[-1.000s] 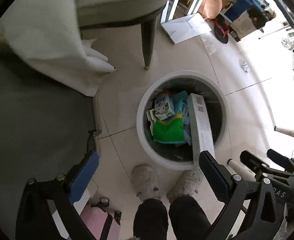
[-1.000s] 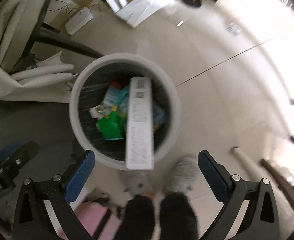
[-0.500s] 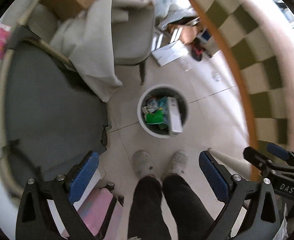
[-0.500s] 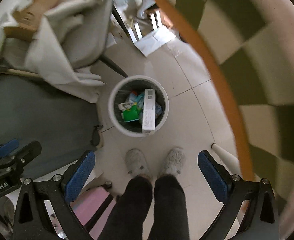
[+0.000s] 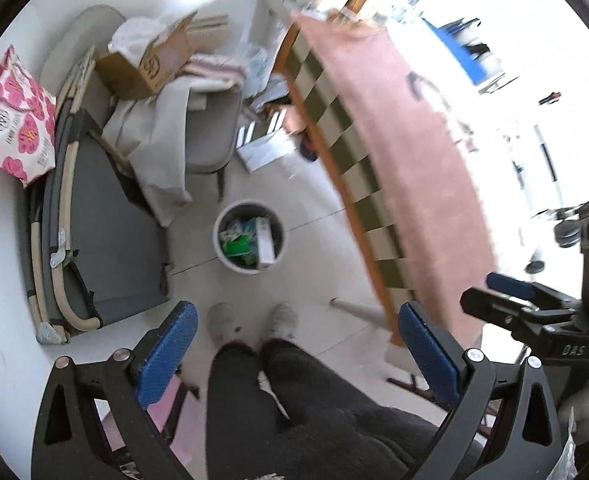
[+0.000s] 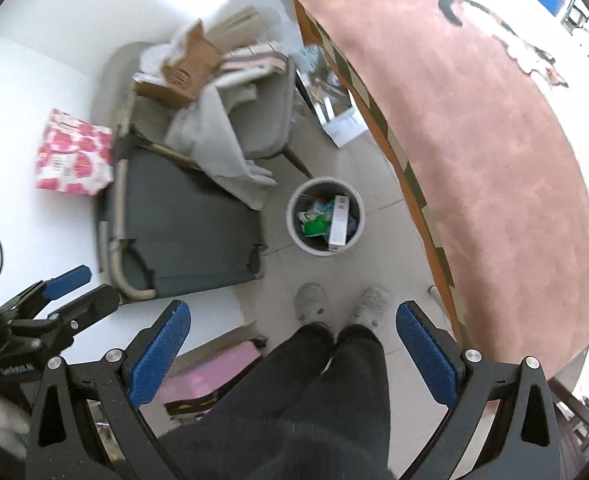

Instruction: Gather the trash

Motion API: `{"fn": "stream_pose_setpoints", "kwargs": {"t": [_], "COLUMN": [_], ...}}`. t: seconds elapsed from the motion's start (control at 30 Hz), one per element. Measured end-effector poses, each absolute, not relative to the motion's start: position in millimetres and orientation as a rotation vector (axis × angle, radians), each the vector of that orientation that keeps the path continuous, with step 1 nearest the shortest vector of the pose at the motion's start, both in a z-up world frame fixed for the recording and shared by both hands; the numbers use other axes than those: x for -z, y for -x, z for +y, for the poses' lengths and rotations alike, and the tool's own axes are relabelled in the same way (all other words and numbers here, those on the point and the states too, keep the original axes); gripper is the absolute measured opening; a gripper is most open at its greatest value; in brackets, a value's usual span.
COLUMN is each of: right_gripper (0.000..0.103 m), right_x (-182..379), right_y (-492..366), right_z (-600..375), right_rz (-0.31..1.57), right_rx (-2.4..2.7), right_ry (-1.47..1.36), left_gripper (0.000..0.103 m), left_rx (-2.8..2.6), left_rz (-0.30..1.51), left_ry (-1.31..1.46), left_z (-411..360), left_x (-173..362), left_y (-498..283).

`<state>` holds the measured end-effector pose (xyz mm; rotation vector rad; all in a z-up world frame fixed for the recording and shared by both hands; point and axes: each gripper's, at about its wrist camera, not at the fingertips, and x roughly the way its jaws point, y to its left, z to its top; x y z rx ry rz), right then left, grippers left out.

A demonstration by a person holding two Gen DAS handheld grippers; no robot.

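trash bin (image 6: pixel 325 216) | far below | both tongs empty, agape

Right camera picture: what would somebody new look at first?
Probably the round white trash bin on the pale floor just ahead of the person's fluffy slippers, with a long white box and green wrappers poking out. Next, the big pink cloth fills the right side, and a pink flowered bag lies on the white surface at left. The right gripper frames it all, jaws wide and empty.
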<state>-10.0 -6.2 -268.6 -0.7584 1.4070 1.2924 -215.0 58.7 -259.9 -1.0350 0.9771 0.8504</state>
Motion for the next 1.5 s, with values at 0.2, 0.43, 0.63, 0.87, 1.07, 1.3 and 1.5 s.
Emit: {"fn": "stream_pose_setpoints", "kwargs": {"t": [0.2, 0.43, 0.63, 0.87, 1.07, 1.3, 1.5], "right_gripper": [0.103, 0.103, 0.103, 0.103, 0.103, 0.103, 0.103], "right_x": [202.6, 161.6, 143.4, 136.3, 134.3, 134.8, 135.1], "right_y": [15.4, 24.1, 25.8, 30.0, 33.0, 31.7, 31.9], "right_z": [-29.6, -41.0, -44.3, -45.9, -43.8, -44.8, -45.2], "right_rz": [1.419, 1.395, 1.378, 1.371, 1.368, 1.365, 1.365], "right_rx": [-1.408, -1.476, -1.495, -1.515, -1.518, -1.523, -1.524], "right_ry": [0.68, 0.627, 0.611, 0.628, 0.634, 0.646, 0.649], "left_gripper": [0.103, 0.103, 0.103, 0.103, 0.103, 0.103, 0.103], "left_rx": [-0.818, -0.799, -0.8, -0.799, -0.792, -0.785, -0.78], "left_rz": [0.842, 0.778, 0.758, 0.744, 0.737, 0.736, 0.735], "left_ry": [1.041, 1.002, 0.989, 0.993, 0.987, 0.979, 0.981], "left_z": [40.2, 21.2, 14.8, 15.6, 17.7, 18.6, 17.5], "left_x": [199.4, 163.2, 151.0, 147.5, 144.1, 140.7, 139.4], "left_y": [227.1, 229.5, 233.5, 239.5, 243.3, 247.0, 249.2]}}
